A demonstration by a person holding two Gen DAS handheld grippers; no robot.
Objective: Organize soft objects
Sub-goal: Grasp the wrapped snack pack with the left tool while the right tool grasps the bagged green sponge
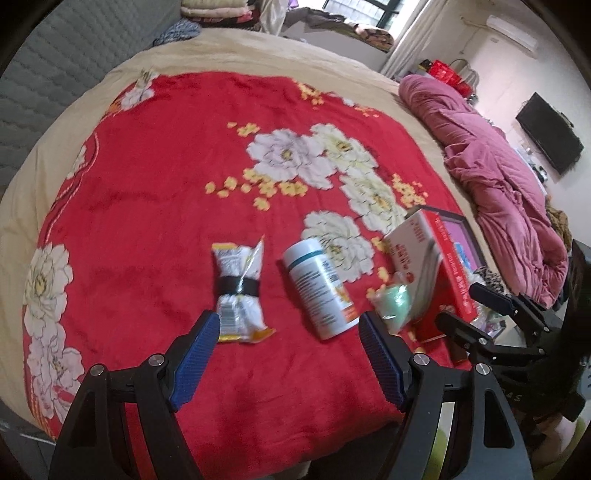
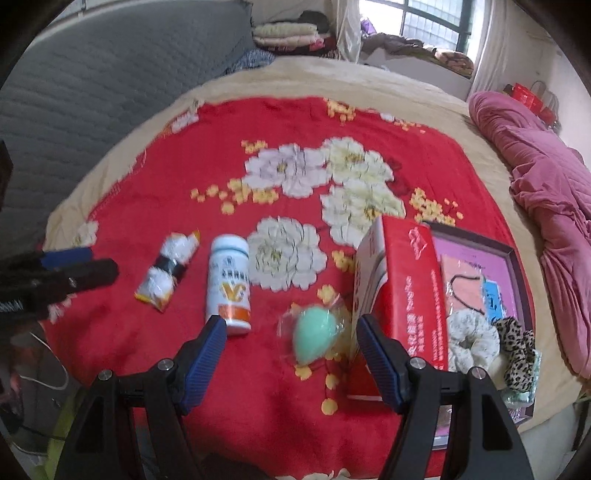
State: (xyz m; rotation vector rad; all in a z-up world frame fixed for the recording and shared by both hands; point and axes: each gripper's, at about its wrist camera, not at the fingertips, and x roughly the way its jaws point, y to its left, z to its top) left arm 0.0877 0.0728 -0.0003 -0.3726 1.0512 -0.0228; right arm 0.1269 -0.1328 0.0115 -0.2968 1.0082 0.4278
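Note:
On a red flowered blanket (image 1: 147, 206) lie a white crumpled snack packet (image 1: 238, 290) bound by a black band, a white bottle (image 1: 319, 288) on its side, and a mint-green egg-shaped sponge (image 2: 316, 334) in clear wrap. The sponge (image 1: 393, 308) rests against a red box (image 2: 402, 295). My left gripper (image 1: 288, 325) hovers open above the packet and the bottle, nothing between its blue pads. My right gripper (image 2: 291, 328) is open over the sponge, with the bottle (image 2: 229, 284) by its left finger. A white scrunchie (image 2: 472, 343) and a leopard scrunchie (image 2: 517, 350) lie in a dark-rimmed tray (image 2: 511, 258).
A pink quilt (image 1: 491, 173) is heaped along the right side of the bed. A grey padded headboard (image 2: 92, 81) stands at the left. Folded bedding (image 2: 288, 35) is stacked at the far end by the window. A television (image 1: 550, 136) hangs on the right wall.

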